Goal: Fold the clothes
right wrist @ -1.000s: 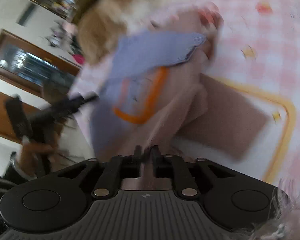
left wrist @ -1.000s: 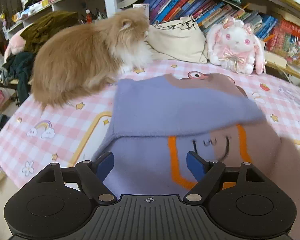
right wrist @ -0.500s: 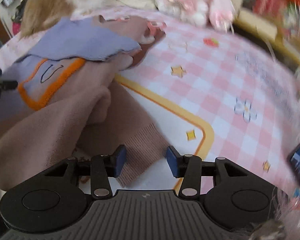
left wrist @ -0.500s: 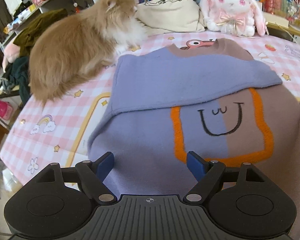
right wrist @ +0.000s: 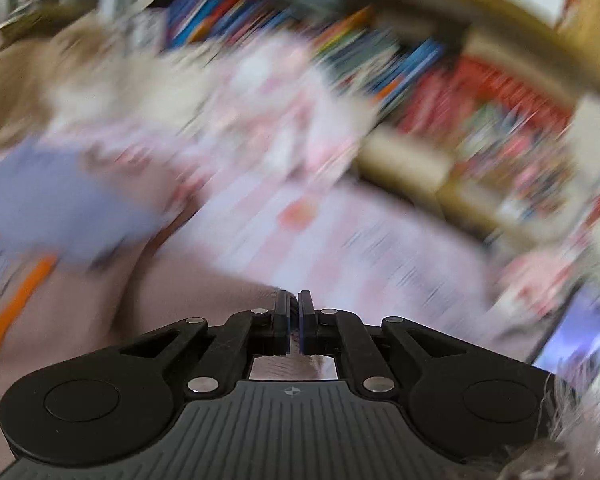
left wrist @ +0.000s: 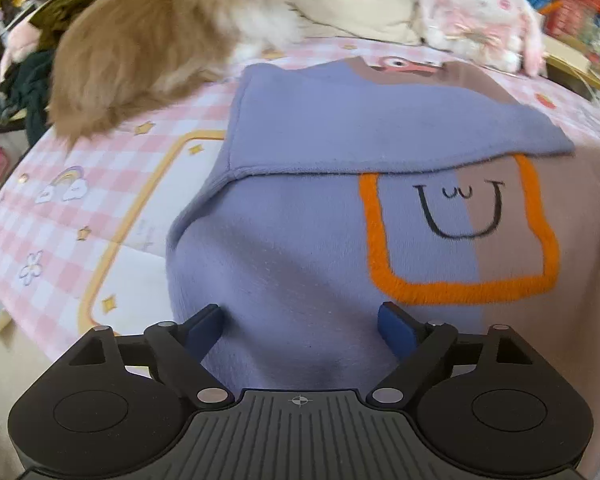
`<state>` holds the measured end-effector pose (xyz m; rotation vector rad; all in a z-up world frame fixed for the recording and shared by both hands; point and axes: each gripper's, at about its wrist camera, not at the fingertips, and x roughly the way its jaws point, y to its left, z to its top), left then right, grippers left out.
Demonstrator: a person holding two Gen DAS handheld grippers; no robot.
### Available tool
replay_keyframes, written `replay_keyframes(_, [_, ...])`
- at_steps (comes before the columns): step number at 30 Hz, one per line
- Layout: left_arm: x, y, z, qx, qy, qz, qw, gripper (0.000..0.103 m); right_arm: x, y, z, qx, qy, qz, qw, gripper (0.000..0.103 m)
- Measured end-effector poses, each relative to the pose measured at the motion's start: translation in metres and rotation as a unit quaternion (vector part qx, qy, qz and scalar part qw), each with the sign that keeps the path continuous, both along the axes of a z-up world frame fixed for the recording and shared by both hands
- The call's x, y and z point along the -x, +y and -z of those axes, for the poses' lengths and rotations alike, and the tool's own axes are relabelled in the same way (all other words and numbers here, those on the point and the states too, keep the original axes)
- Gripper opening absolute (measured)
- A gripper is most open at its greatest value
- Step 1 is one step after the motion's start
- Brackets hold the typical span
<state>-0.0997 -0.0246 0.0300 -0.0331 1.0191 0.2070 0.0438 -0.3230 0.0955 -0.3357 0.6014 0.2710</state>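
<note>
The sweater (left wrist: 300, 248) lay on the pink checked worktop (left wrist: 60, 216), its lilac sleeve folded across the chest. The left gripper (left wrist: 300, 324) hovered over the near hem, jaws released, fabric between them. The right gripper (right wrist: 294, 308) had jaws clenched on pinkish-brown sweater cloth, the view blurred.

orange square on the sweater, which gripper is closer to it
Left. The left gripper hovers open just below the orange square. The right gripper is shut off to the side, the square far to its left.
</note>
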Motion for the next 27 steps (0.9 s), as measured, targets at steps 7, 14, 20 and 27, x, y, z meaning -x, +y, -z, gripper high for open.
replay_keyframes(7, [0.000, -0.022, 0.003, 0.010, -0.006, 0.005, 0.9999, 0.091, -0.050, -0.014, -0.049, 0.032, -0.148, 0.067, 0.986, 0.004])
replay_keyframes(14, [-0.002, -0.033, 0.001, 0.020, 0.002, 0.018, 0.9996, 0.091, -0.099, -0.039, -0.072, 0.041, -0.141, 0.126, 0.981, 0.004])
replay_keyframes(20, [0.000, -0.025, -0.014, 0.011, -0.011, 0.030, 0.9994, 0.091, -0.082, -0.034, -0.029, 0.039, -0.055, 0.088, 0.994, 0.055])
replay_keyframes(27, [-0.006, 0.019, -0.021, -0.027, -0.016, -0.051, 0.9982, 0.091, -0.020, -0.029, 0.010, -0.067, 0.129, 0.026, 0.989, 0.055])
